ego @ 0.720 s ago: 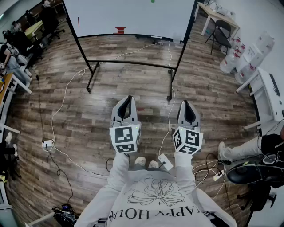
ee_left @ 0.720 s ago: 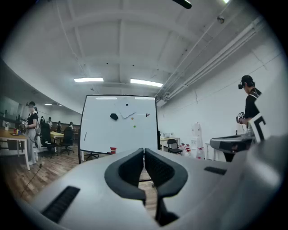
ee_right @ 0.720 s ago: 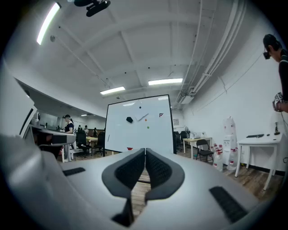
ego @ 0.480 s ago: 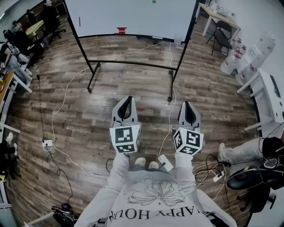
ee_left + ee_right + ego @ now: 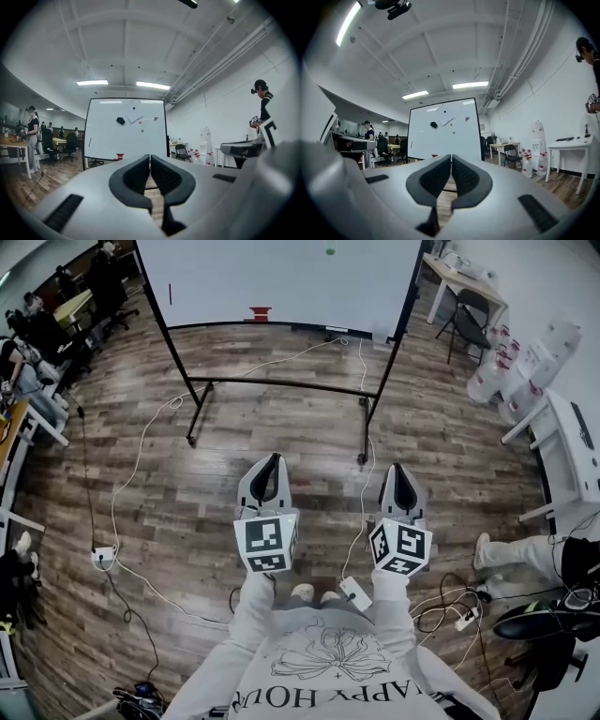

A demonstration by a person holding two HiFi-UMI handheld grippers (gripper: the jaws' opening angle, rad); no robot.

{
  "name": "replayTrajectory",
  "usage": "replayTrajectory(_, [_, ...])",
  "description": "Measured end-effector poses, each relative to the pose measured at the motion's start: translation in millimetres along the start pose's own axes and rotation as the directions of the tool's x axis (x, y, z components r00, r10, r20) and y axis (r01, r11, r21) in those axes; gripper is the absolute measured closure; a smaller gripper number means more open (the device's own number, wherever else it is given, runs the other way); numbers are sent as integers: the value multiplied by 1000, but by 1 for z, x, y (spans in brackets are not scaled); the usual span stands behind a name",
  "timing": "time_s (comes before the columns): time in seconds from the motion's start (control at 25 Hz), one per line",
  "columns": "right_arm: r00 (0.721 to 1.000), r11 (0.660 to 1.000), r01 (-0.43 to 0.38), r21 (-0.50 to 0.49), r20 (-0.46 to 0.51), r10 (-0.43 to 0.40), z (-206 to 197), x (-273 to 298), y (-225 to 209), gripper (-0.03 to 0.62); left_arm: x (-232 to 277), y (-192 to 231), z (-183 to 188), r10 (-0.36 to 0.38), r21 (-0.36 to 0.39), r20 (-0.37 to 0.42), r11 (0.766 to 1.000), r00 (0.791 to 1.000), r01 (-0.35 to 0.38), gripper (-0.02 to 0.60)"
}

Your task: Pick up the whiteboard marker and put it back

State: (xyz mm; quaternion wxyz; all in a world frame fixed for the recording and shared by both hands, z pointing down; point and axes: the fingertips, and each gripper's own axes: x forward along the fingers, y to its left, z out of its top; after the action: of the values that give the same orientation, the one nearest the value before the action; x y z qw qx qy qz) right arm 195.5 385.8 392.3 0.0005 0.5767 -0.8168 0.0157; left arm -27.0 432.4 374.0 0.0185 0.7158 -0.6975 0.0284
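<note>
My left tool (image 5: 271,459) and right tool (image 5: 401,468) pressed together, empty. Likely marker, thin stick (image 5: 170,292) near whiteboard (image 5: 281,277) left edge: light, stiff, slick. I'd pinch mid-barrel.

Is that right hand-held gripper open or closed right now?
Shut: the right hand-held gripper shows its dark pads meeting at the tips, nothing between them.

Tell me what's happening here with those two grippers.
A person stands on the wooden floor facing a whiteboard, with a gripper in each hand. The left gripper and the right gripper both point level toward the board, jaws closed with nothing between them. The board stands some way ahead, untouched, and neither gripper has picked anything up yet.
</note>
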Motion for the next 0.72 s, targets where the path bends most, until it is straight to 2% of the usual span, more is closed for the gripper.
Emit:
replayTrajectory(0.4, [999, 1000, 29, 5, -20, -29, -10, 25, 15, 586, 19, 31, -13, -15, 9, -29, 1000, 999, 15, 572])
replayTrajectory(0.72, [1000, 1000, 8, -6, -30, -8, -13, 80, 6, 586, 69, 43, -17, 0, 10, -44, 1000, 999, 0, 572])
